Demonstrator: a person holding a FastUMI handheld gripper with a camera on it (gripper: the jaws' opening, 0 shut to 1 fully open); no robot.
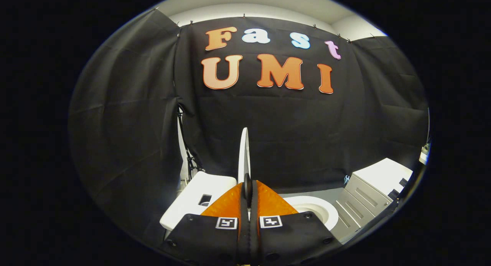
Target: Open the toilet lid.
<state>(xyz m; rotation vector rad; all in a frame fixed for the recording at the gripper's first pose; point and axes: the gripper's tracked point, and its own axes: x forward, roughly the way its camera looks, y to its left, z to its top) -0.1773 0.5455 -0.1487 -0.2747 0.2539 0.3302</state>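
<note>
Gripper (248, 189) fingers pinch the thin white plastic toilet lid (244, 155), apparently near upright; early release risks it slamming onto the white bowl (326, 212).

One fisheye camera rides on the tool (248, 189) and looks forward along its two fingers, which sit pressed on the thin edge of the raised toilet lid (244, 155). The lens sits very close to that lid, which rises edge-on toward 12 o'clock. The view faces the booth's cloth wall (299, 135), level or tipped slightly up. The tank (199, 197) lies near at 10 o'clock of the fingers, the bowl (314, 208) at 2 o'clock, a cabinet (368, 193) farther toward 3 o'clock.
</note>
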